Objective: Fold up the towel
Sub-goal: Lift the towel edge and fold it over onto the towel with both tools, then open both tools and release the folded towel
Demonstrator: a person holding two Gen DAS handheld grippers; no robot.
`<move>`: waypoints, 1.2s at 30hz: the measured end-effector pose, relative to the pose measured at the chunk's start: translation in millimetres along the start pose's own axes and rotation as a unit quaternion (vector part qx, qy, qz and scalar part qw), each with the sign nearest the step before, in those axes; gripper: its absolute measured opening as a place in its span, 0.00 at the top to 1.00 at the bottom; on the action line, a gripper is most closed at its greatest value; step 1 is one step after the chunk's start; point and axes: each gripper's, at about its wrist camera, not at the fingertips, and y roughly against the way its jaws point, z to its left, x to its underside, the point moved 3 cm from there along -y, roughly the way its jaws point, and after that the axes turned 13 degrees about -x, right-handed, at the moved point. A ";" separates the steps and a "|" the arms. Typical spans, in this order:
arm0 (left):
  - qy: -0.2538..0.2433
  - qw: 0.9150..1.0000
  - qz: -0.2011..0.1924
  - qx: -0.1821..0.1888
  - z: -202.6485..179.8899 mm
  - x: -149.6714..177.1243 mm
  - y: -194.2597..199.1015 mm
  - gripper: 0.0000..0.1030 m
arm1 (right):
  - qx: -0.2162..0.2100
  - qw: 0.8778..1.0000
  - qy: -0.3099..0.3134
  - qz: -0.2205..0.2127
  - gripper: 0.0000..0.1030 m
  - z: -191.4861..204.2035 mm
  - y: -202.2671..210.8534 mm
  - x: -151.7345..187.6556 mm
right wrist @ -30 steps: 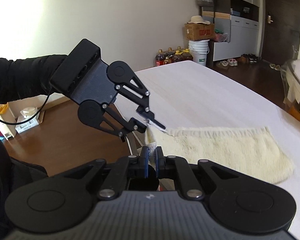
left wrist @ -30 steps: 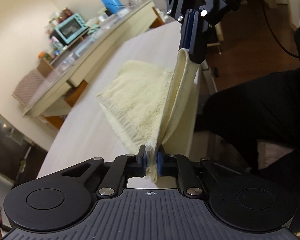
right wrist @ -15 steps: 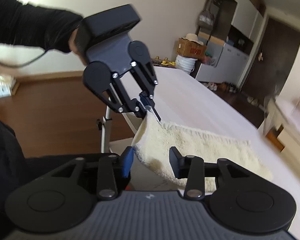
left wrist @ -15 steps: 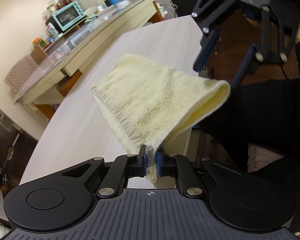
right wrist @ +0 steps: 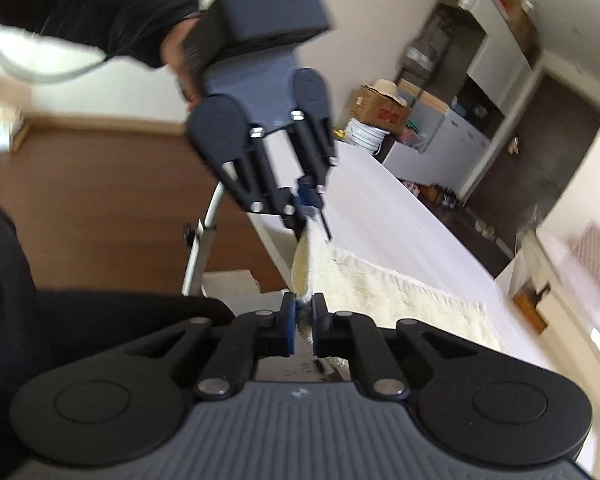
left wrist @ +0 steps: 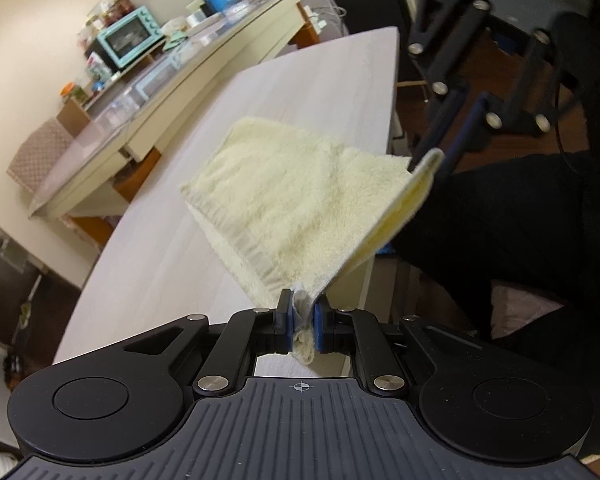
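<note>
- The counter [left wrist: 292,92], a long pale wood-grain surface, is taken as the landmark; its near edge runs just under both grippers, and beyond that edge only dark floor and a person's dark clothing are seen.
- The towel [left wrist: 284,200], cream terry already doubled, is spread over the counter's near end, with its ribbed hem facing the counter's left side and its near edge lifted clear of the counter.
- Broad bare counter is left beyond the towel's far edge, so room for carrying the lifted edge forward is judged ample; a cluttered sideboard with a teal oven is set well apart from the counter's left side.
- The left gripper [left wrist: 302,320] is held at the counter's near edge, its jaws closed on one towel corner, a tuft of which is pinched between the blue pads.
- The right gripper [right wrist: 303,320] is held at the same near edge, further along it; its jaws have just been opening and closing again, and the towel's other near corner is now seen clamped between them, with the folded edge standing up from it.
- The step in hand is judged to be the lift of the near edge for the next fold: both corners are best raised evenly, the edge between them kept taut and parallel to the counter's edge, then carried over to the far hem.
- Slack off the counter's near edge is to be avoided, since a slipped corner would skew the fold.
</note>
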 end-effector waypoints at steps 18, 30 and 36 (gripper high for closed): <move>0.044 0.999 0.016 0.001 83.5 -86.8 -107.9 0.90 | 0.034 0.966 -0.234 -0.103 0.92 -163.9 53.2 17.7; 0.063 0.996 0.066 0.017 104.9 -93.6 -198.6 0.74 | 0.050 0.926 -0.367 -0.074 0.92 -239.8 34.3 82.3; 0.106 0.992 0.067 0.007 114.4 -83.2 -203.6 0.61 | 0.063 0.926 -0.366 -0.074 0.83 -247.6 33.4 93.2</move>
